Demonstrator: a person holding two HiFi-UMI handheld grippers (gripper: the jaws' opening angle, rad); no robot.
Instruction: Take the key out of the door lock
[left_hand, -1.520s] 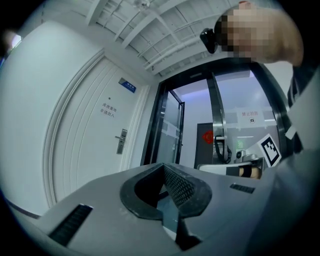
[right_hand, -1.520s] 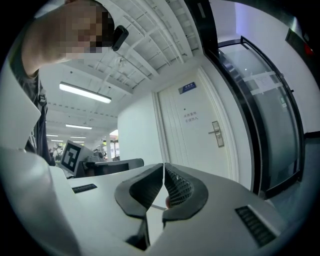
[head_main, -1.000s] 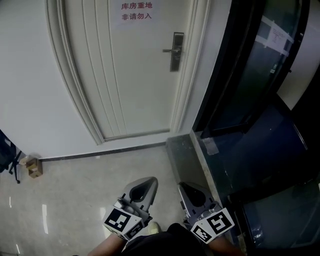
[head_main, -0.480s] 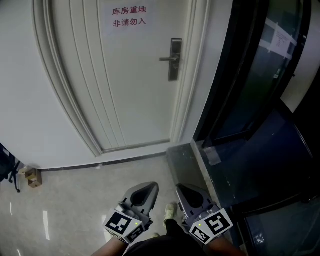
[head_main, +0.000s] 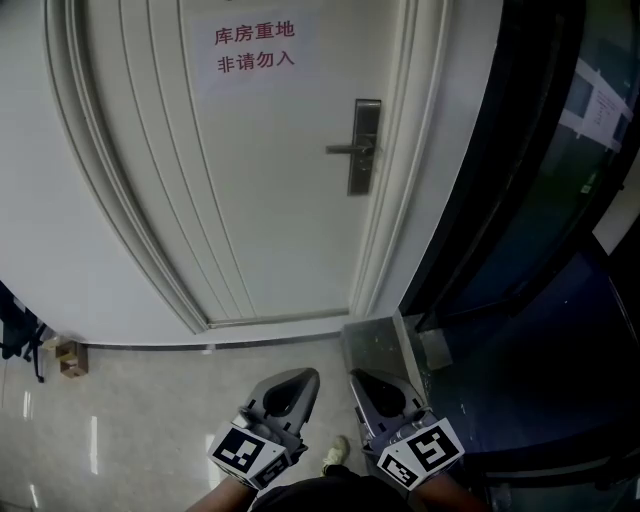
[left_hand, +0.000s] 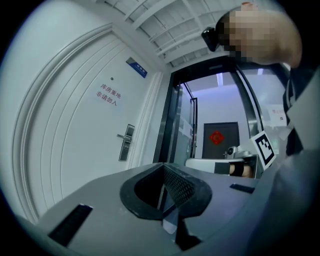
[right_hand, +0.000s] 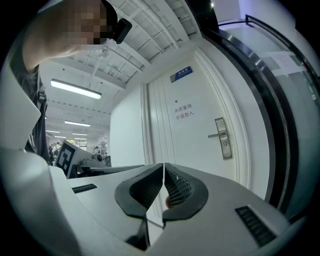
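Door lock (head_main: 364, 146): a tall, narrow plate of brushed metal with a slim lever handle (head_main: 343, 150) pointing left. It sits at the right edge of the door, far ahead and well apart from both grippers. Whether a key sits in it is too small to tell.
Door (head_main: 270, 190): white and matt, with long raised mouldings running down its left side, and shut in its frame.
Notice (head_main: 255, 48): a pale sheet with red characters, stuck high on the door.
Floor (head_main: 130, 410): pale, glossy tiles.
Glass wall (head_main: 530, 200): dark panes in black frames, on the right.
Left gripper (head_main: 303, 378): a smooth grey shell with black ribbed pads. It is held low and near, pointing level toward the door, with its jaws pressed together and nothing between them.
Right gripper (head_main: 358, 380): same build, just beside the left and also level. Its jaws are closed and empty.
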